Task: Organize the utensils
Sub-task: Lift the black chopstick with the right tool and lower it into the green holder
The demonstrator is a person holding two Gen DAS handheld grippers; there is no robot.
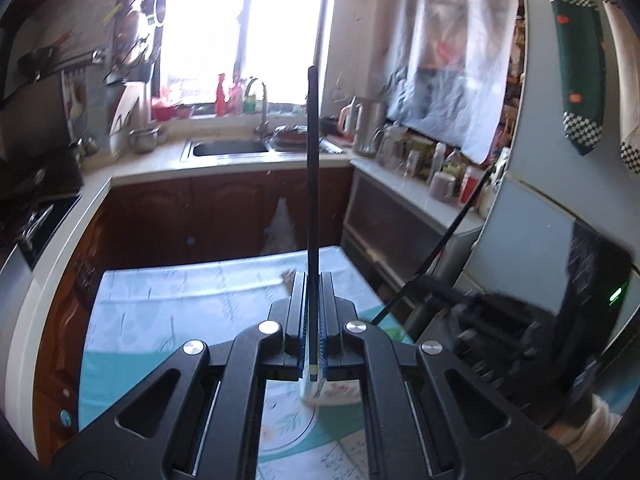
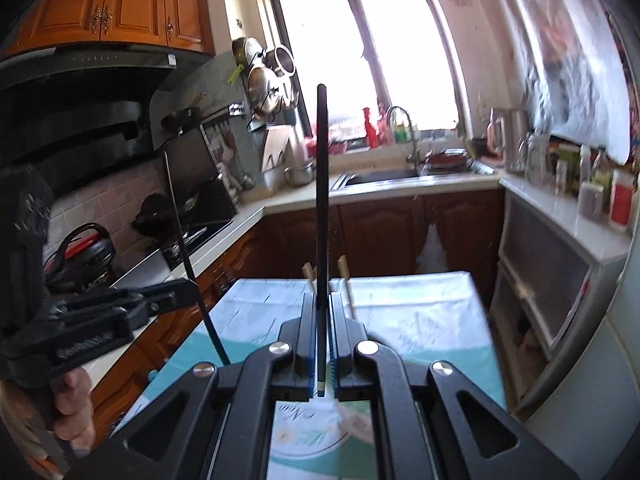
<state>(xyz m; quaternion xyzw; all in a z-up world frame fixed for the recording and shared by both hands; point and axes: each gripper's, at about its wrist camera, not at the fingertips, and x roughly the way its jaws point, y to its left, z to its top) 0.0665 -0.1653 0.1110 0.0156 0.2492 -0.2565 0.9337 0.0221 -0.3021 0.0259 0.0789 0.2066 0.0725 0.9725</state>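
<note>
My left gripper is shut on a thin black chopstick that stands straight up out of its jaws, above the table with a pale blue-green patterned cloth. My right gripper is likewise shut on a second black chopstick. Each gripper shows in the other's view: the right gripper with its slanted chopstick, and the left gripper with its chopstick, held by a hand. Two light wooden utensil ends lie at the table's far edge.
A white floral-patterned object sits on the cloth below the left gripper. Beyond the table run brown cabinets, a counter with a sink, a stove on the left, a jar-crowded shelf and a fridge on the right.
</note>
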